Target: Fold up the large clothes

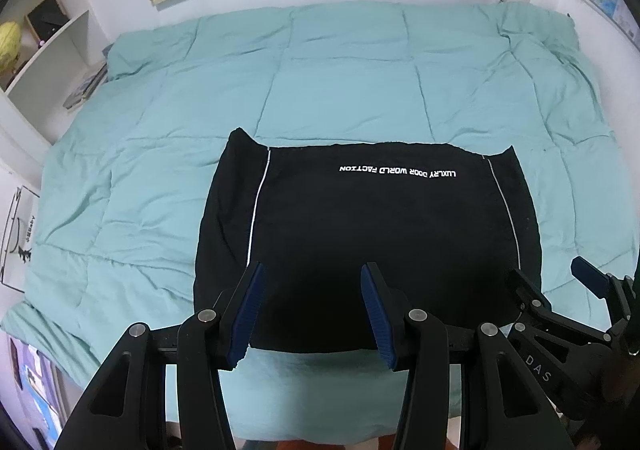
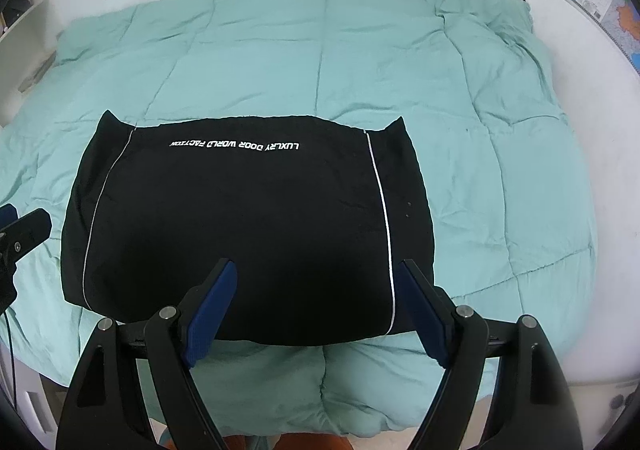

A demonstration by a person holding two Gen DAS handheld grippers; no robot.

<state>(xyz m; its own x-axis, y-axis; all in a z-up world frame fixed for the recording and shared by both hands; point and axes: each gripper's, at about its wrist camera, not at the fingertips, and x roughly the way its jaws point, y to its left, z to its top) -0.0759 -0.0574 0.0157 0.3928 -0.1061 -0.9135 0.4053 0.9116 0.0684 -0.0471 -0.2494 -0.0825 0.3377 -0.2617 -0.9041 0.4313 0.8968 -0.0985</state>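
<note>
Teal quilt [image 1: 160,169] under folded black top [image 1: 360,230]; left claw [image 1: 312,310] & right claw [image 2: 316,314] spread, empty.

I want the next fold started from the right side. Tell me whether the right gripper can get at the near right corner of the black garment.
Probably yes. The right gripper hangs open just above the black garment, whose near right corner lies flat on the teal quilt with nothing over it.
</note>
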